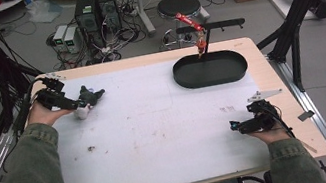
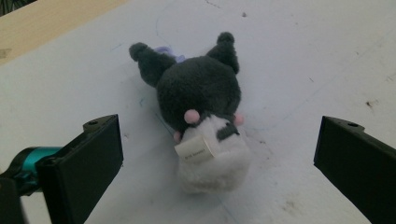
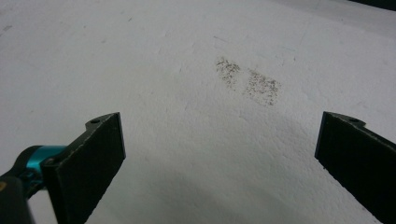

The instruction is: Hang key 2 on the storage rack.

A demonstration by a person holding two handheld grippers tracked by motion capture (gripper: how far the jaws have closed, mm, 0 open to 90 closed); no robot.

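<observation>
A small plush toy [image 1: 87,98] with a dark grey head, two ears and a white body lies on the white mat at the far left. In the left gripper view the toy [image 2: 201,116] lies between the jaws, its white end and label nearest the camera. My left gripper [image 1: 83,104] is open around it, and neither jaw touches it. My right gripper [image 1: 233,126] is open at the right front of the mat, with only bare mat [image 3: 219,140] between its jaws. A black oval tray [image 1: 185,81] stands empty at the back right.
A red and black clamp arm [image 1: 193,28] hangs over the tray's far rim. A smudged patch [image 3: 250,81] marks the mat ahead of my right gripper. Bare wood [image 1: 277,86] borders the mat on the right. Computers, cables and a stool lie on the floor beyond the table.
</observation>
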